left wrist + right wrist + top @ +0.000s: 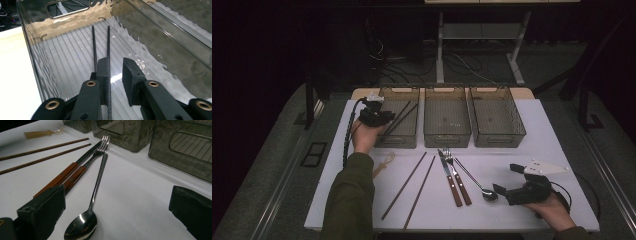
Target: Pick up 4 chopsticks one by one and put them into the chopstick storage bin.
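Two black chopsticks lie slanted in the leftmost clear bin. My left gripper hangs over that bin's left rim. In the left gripper view its jaws stand a little apart; one black chopstick runs along the left pad, the other chopstick lies just beside it, and the right pad touches neither. My right gripper rests low at the front right, wide open, with the metal spoon just to its left. In the right gripper view the spoon lies between the spread jaws, untouched.
Two more clear bins, middle and right, stand at the back. On the white table lie two brown chopsticks, a wood-handled knife and fork, and a pale beige utensil by the left forearm.
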A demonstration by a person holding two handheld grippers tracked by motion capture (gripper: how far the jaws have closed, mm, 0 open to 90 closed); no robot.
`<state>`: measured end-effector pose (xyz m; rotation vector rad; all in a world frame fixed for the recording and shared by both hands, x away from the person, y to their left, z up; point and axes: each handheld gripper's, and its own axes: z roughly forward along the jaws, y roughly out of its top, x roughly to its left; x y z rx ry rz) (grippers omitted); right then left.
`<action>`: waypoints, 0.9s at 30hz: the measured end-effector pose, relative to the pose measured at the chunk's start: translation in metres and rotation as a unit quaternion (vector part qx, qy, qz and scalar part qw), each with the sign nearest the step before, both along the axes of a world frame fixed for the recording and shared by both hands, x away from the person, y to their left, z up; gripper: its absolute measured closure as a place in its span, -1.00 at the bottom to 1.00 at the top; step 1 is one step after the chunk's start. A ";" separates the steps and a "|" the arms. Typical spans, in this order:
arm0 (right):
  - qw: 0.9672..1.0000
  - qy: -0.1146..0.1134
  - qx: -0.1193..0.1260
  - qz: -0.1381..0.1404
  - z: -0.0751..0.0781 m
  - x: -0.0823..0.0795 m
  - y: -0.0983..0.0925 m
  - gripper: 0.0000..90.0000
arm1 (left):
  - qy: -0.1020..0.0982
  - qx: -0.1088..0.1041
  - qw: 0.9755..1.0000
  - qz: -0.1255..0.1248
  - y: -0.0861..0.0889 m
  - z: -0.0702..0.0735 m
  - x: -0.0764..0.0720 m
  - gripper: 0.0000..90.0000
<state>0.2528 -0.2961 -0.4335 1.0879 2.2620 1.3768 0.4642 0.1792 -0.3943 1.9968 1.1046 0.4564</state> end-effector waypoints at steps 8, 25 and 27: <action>1.000 0.000 0.000 0.000 0.000 0.000 0.000 -0.98 | -0.010 -0.012 1.000 -0.007 0.004 0.008 -0.009 0.40; 1.000 0.001 0.000 0.000 0.000 0.000 0.000 -0.98 | 0.000 -0.024 0.998 -0.053 -0.001 0.032 -0.046 0.01; 1.000 0.001 0.000 0.000 0.000 0.000 0.000 -0.98 | 0.001 -0.032 0.998 -0.057 -0.003 0.033 -0.051 -0.03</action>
